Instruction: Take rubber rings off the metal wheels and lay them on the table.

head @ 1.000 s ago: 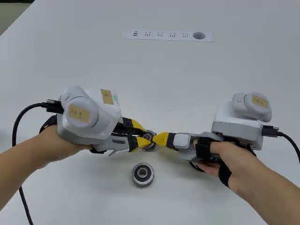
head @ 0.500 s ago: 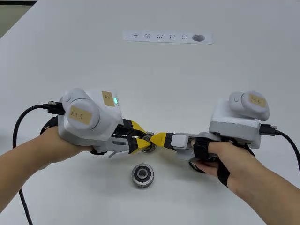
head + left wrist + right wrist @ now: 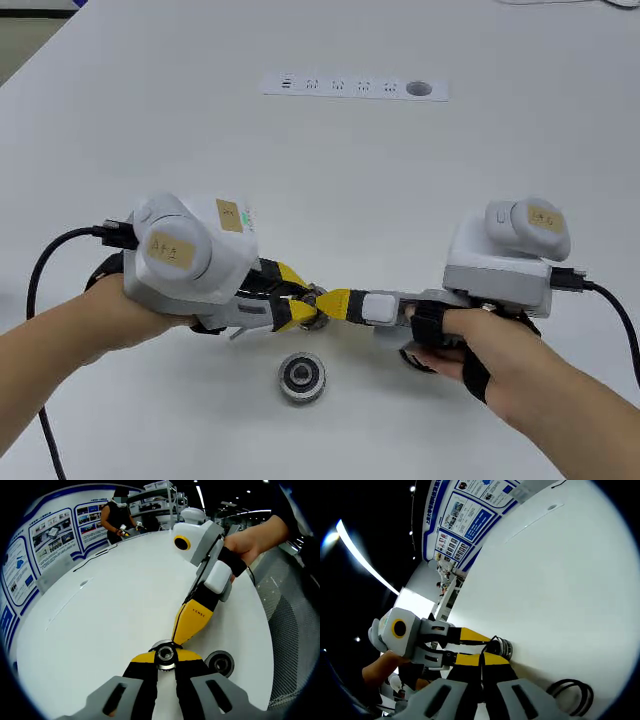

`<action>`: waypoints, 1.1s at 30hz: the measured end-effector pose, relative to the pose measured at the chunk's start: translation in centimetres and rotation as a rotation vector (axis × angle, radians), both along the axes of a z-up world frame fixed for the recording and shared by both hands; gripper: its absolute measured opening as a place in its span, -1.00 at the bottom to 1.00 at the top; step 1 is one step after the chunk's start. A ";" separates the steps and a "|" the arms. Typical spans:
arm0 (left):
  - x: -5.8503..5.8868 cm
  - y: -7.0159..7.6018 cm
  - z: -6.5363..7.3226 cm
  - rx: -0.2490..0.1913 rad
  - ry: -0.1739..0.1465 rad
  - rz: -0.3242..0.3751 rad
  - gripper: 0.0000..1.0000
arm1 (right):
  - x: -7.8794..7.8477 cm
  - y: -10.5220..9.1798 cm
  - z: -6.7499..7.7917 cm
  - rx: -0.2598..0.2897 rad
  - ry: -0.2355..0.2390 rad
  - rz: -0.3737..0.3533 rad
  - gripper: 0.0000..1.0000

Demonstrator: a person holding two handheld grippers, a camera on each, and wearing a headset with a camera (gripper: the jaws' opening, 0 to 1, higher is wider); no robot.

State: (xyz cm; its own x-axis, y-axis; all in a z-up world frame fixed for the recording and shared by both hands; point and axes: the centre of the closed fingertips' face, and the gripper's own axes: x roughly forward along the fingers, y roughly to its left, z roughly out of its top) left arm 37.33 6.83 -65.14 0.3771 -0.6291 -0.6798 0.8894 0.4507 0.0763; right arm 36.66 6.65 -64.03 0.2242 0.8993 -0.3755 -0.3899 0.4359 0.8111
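I am clamping a metal wheel (image 3: 165,655) between the jaws of my left gripper (image 3: 291,301), just above the counter (image 3: 400,180). My right gripper (image 3: 336,303) is meeting it with jaws pressed together, tips touching the wheel. A second wheel (image 3: 302,376) is lying nearby on the counter, and a loose rubber ring (image 3: 570,694) by my right hand.

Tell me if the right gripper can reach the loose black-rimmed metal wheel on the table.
Likely yes: loose wheel lies nearby, nothing between; but right gripper is busy at the small metal wheel the left gripper holds.
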 end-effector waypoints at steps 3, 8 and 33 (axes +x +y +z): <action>0.0 0.0 0.0 -0.001 -0.004 0.002 -0.76 | -0.3 0.0 0.2 -0.004 -0.016 0.009 -0.99; 0.0 0.0 0.0 0.006 -0.008 0.002 -0.76 | -0.1 0.0 0.0 -0.014 -0.007 -0.006 -0.99; -0.6 1.6 0.2 0.013 -0.028 0.033 -0.67 | 0.0 0.5 -0.2 -0.031 0.031 -0.040 -0.98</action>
State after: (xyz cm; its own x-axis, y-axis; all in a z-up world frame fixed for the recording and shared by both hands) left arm 36.70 8.43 -64.93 0.4167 -0.6071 -0.6766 0.8713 0.4789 0.1070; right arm 36.68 7.12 -64.24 0.2473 0.8777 -0.4105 -0.3465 0.4758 0.8084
